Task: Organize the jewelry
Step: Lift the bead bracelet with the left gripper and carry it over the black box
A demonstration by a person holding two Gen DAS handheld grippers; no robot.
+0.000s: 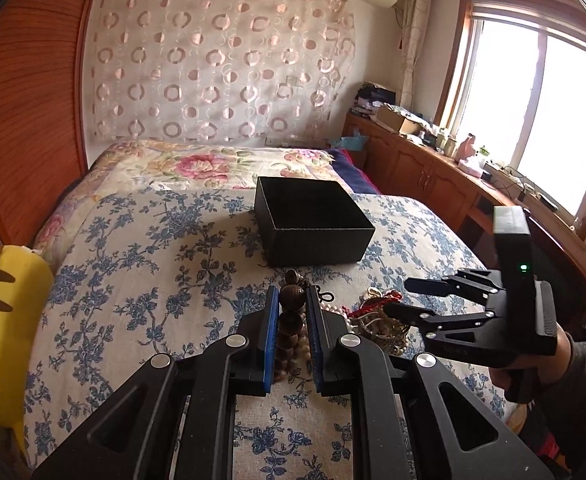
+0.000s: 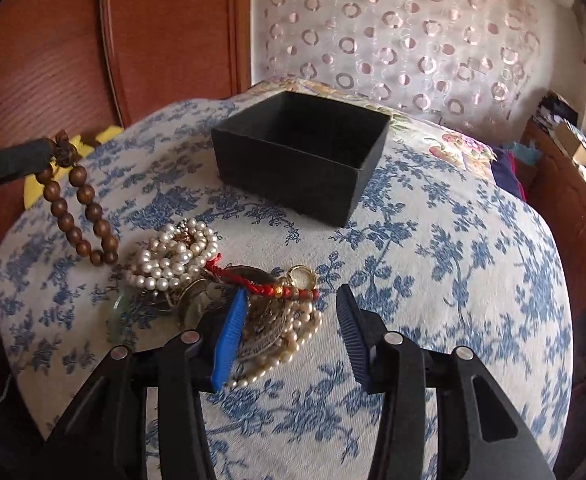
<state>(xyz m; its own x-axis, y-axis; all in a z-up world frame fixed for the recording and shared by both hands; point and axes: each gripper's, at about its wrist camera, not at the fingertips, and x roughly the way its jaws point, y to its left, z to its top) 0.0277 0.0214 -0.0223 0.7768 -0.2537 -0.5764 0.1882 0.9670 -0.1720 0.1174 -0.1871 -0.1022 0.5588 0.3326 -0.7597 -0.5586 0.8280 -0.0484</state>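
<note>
Right wrist: jewelry heap [image 2: 221, 280] before open black box [image 2: 301, 156].

black box [image 1: 313, 224], brown beads [image 2: 81, 216], white pearls [image 2: 173, 256], blue-flowered cream bedspread [image 2: 433, 280]

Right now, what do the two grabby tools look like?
Both are black, with angular linked arms joined by round silver pins. The left tool has two flat fingers lined with ribbed blue pads. The right tool has one blue pad facing the camera; the other looks dark. From the left view it has a boxy black top with a small green light, and a dark sleeve shows behind it.
</note>
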